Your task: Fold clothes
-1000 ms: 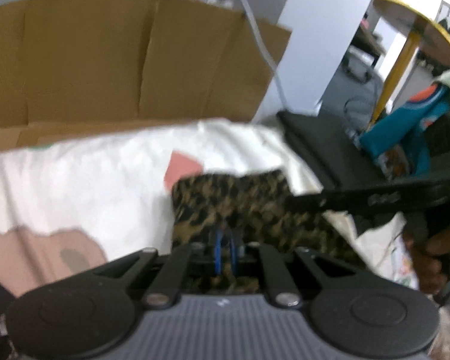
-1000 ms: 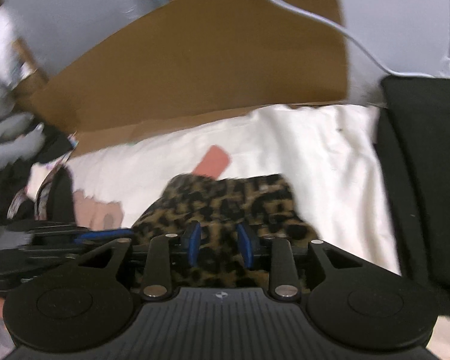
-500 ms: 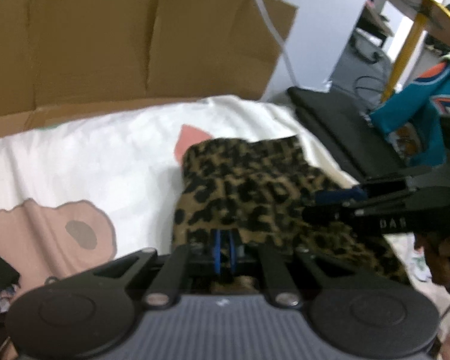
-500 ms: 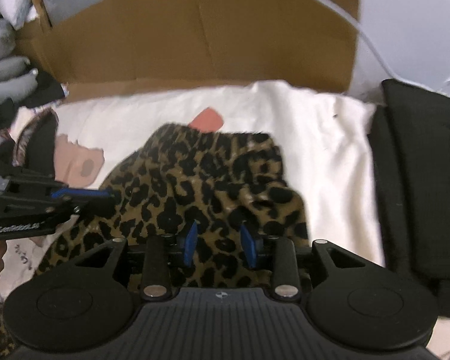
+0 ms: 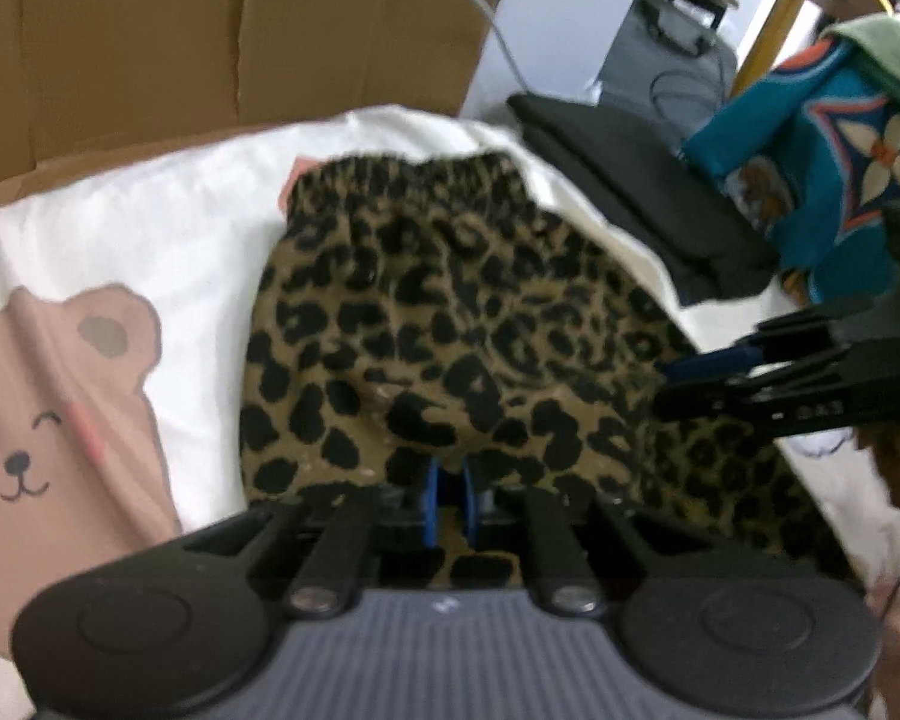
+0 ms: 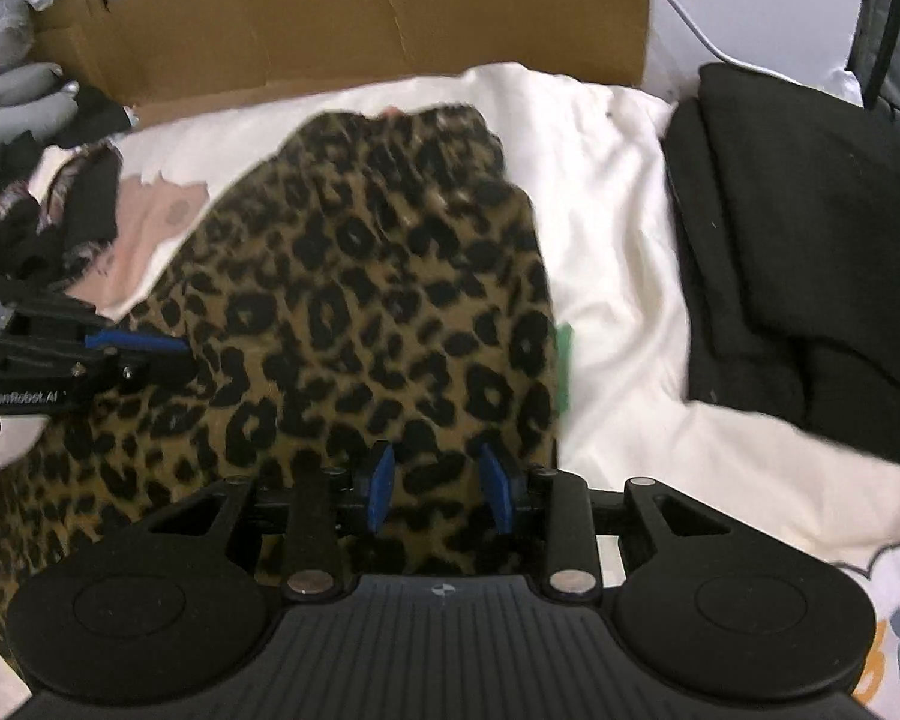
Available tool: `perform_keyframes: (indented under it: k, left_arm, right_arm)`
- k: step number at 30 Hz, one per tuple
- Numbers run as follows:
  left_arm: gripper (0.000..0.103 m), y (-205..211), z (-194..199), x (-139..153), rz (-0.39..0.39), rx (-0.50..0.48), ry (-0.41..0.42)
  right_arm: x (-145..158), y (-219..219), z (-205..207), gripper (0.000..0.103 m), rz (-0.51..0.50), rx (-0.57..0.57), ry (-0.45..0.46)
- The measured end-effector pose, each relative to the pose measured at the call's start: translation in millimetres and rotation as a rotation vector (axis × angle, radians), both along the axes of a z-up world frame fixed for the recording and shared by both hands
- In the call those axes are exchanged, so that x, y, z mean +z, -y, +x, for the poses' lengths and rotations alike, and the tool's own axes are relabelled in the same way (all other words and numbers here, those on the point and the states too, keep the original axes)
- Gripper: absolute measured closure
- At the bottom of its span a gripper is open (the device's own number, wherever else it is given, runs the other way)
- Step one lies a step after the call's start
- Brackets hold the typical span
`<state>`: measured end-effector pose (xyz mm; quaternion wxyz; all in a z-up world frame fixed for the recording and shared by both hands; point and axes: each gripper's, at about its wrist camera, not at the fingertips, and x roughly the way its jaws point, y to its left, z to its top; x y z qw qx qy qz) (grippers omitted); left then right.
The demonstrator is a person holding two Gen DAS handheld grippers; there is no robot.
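A leopard-print garment (image 5: 450,312) lies spread on the white bear-print sheet (image 5: 168,252), its gathered waistband at the far end. My left gripper (image 5: 447,492) is at the near edge. A small fold of the cloth is pinched between its blue pads, and the jaws are easing open. In the right wrist view the same garment (image 6: 360,300) fills the middle. My right gripper (image 6: 439,480) holds a wider bunch of its near edge, with the pads (image 6: 381,480) set apart by the thick cloth. Each gripper shows in the other's view, left (image 6: 150,354) and right (image 5: 690,378), side by side on the cloth.
A cardboard sheet (image 5: 210,30) stands behind the bed. A folded black pile (image 6: 810,240) lies to the right of the garment, and teal patterned cloth (image 5: 810,150) lies beyond it. Grey plush and dark clothes (image 6: 12,102) sit at the left. A hand (image 5: 894,468) holds the right gripper.
Both grippers drew back toward the near edge with the cloth in them. The garment went from a hanging bunch to lying stretched out flat on the sheet.
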<state>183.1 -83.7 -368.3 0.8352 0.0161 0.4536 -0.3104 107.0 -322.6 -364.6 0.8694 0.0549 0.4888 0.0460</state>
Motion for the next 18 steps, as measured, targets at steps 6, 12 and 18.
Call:
perform_keyframes:
  k: [6,12,18]
  left_arm:
    - [0.093,-2,-6,9,0.036,-0.007,0.007]
    - [0.092,-27,-22,27,0.015,0.063,-0.041]
    - [0.092,-56,-48,46,0.042,0.121,-0.101]
  right_arm:
    - [8,2,-19,0.064,0.006,0.004,0.005]
    - [27,12,-48,0.064,0.106,-0.041,0.01]
    - [48,26,-82,0.064,0.179,-0.098,0.006]
